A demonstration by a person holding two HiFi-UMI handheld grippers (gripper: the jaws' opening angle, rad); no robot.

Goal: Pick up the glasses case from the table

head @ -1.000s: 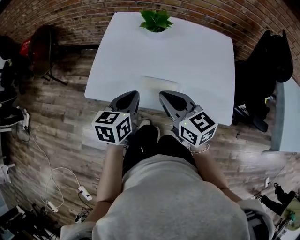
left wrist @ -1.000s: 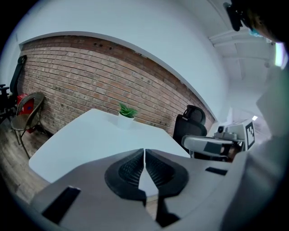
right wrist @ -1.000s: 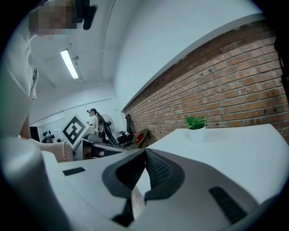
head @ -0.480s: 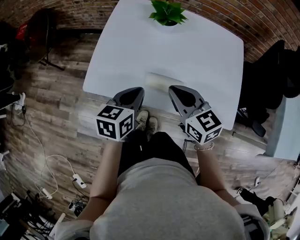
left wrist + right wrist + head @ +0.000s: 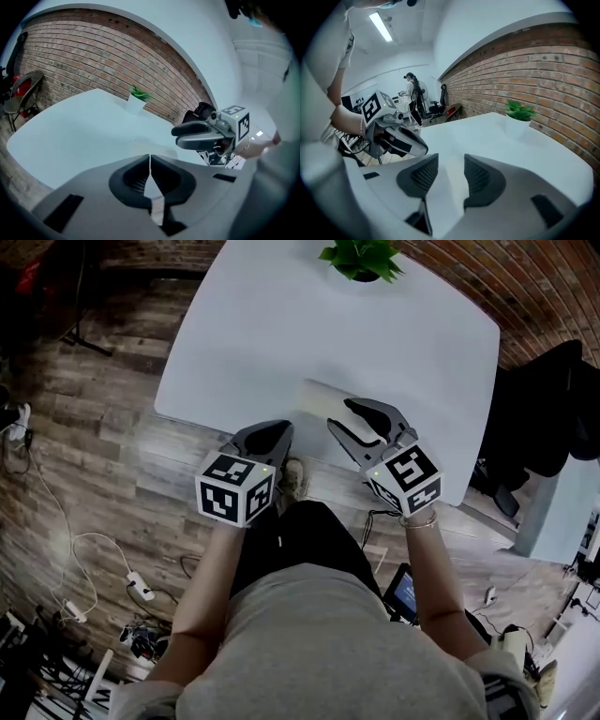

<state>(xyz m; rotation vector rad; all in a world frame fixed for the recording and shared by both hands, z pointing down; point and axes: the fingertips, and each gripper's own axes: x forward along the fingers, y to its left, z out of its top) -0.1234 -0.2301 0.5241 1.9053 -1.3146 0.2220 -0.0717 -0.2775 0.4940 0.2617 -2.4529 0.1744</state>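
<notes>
Two grippers at the table [image 5: 234, 334] edge: my left gripper [image 5: 278, 430] clenched empty, my right gripper [image 5: 339, 415] opening before the case [image 5: 319, 395], not yet grasped or lifted.

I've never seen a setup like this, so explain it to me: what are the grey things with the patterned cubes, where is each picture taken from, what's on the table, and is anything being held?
A person holds two grippers, one in each hand; the cubes are part of them. The head view comes from a camera on the person's head, looking down. The two gripper views come from cameras riding on each gripper, looking along its jaws. On the white table stand a potted plant and, near the front edge, a pale glasses case. The left gripper has its jaws together, holding nothing. The right gripper is opening its jaws by the case, not gripping it yet.
</notes>
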